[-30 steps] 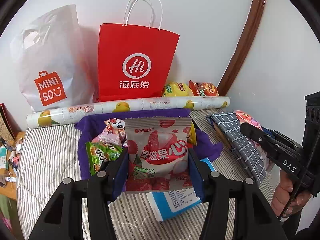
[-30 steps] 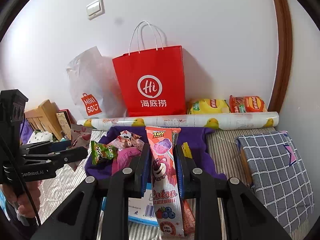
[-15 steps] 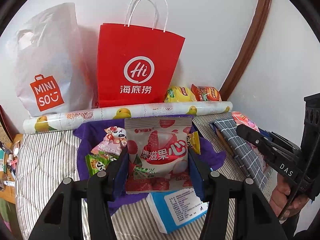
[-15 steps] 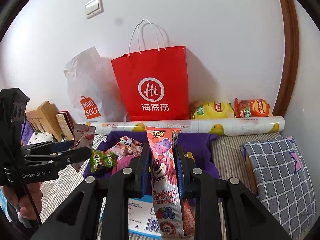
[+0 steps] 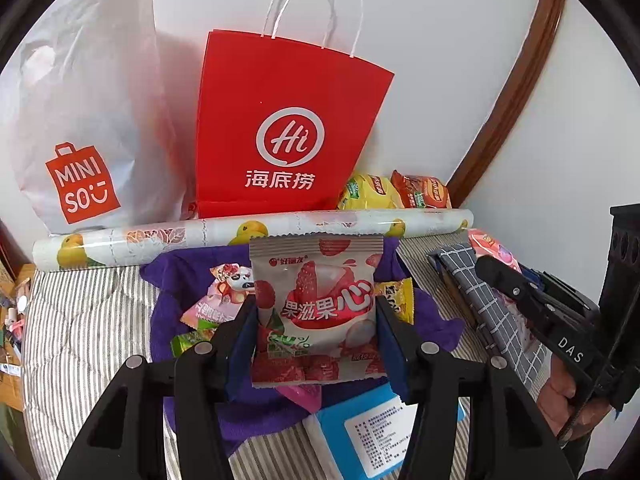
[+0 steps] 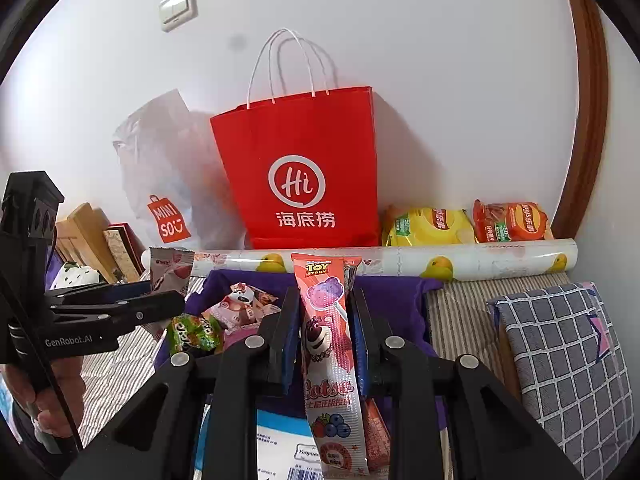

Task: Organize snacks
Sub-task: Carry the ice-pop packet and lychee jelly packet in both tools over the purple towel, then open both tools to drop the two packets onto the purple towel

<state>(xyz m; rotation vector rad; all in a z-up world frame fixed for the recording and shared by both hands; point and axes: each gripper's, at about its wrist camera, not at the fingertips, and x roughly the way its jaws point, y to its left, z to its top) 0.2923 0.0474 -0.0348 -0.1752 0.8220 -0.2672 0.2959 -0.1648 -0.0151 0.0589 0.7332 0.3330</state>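
My left gripper is shut on a pink-and-white strawberry candy bag, held upright above a purple cloth. My right gripper is shut on a long pink lollipop packet with a bear on it. Several small snack packets lie on the purple cloth. A red paper bag with white handles stands against the wall behind; it also shows in the right wrist view as the red bag. In the right wrist view the left gripper appears at the left with its candy bag.
A white plastic shopping bag stands left of the red bag. A fruit-printed roll lies along the wall, with yellow and orange chip bags behind it. A checked grey cushion sits at the right, a blue-and-white pack near me on the striped bedcover.
Both grippers have moved forward towards the red bag with their packets still held; the bags and roll look larger and closer. The grips have not changed.
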